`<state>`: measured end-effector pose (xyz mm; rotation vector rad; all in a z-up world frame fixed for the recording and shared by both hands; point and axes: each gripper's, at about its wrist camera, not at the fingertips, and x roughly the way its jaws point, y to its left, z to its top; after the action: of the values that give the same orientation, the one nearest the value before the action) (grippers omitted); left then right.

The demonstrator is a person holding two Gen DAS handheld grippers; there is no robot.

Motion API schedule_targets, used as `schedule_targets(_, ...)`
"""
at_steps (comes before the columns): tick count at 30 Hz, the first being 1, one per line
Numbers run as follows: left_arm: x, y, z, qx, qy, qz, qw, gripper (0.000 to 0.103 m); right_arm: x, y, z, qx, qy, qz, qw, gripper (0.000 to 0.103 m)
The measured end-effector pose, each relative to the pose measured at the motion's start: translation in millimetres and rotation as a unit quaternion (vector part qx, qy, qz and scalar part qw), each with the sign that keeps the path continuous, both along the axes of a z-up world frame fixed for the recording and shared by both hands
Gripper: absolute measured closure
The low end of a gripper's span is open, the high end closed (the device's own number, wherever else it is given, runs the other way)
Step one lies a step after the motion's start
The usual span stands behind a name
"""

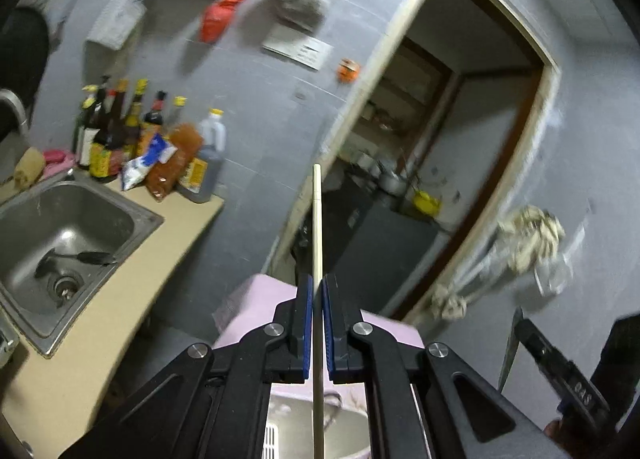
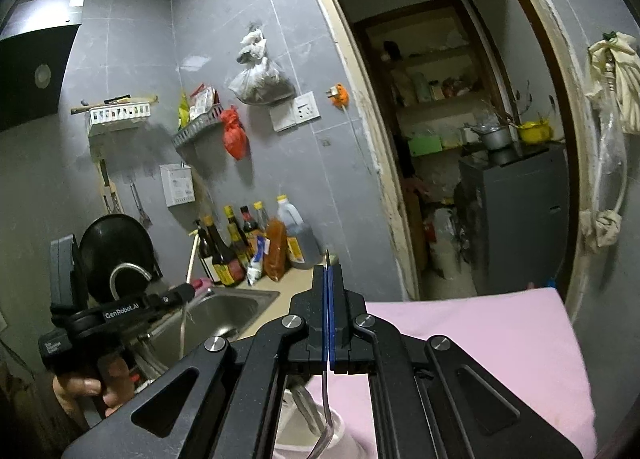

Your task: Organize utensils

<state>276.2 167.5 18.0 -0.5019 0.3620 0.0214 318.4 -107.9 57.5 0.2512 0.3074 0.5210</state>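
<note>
My left gripper (image 1: 317,291) is shut on a pale wooden chopstick (image 1: 317,227) that points straight ahead, past the fingertips. It also shows at the left of the right wrist view (image 2: 176,293), with the chopstick (image 2: 192,255) sticking up. My right gripper (image 2: 328,271) is shut on a thin metal utensil (image 2: 327,399); its handle tip pokes out above the pads and its lower end hangs over a white holder (image 2: 340,431) below. The right gripper shows at the right edge of the left wrist view (image 1: 516,323). A metal container (image 1: 344,431) sits below the left gripper.
A steel sink (image 1: 60,235) holding a dark utensil (image 1: 76,259) is set in a beige counter (image 1: 132,283). Sauce bottles (image 1: 120,131) stand against the grey tiled wall. A pink cloth-covered surface (image 2: 480,347) lies below. An open doorway (image 2: 460,139) is ahead, a mop (image 1: 520,251) beside it.
</note>
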Motion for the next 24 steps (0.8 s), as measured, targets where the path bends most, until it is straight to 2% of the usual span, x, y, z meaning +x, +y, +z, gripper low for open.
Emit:
schedule_targets(3,5.5,19.9,-7.7,-0.026,-0.007,0.031,0.9991,0.098,10.3,17.6,-7.1,0.003,0.005,-0.001,1.000,0.102)
schedule_targets(13,26.4,37.4,-52.7,-0.031,0.010,0.076,0.9966,0.098,41.5,50.1,-52.8,0.001,0.039,0.004,0.999,0.102)
schedule_targets(24,29.1,23.5,-81.0,-0.015,0.006,0.072,0.9973,0.098,41.2,68.2,-82.2,-0.034,0.033,0.007,0.999,0.102)
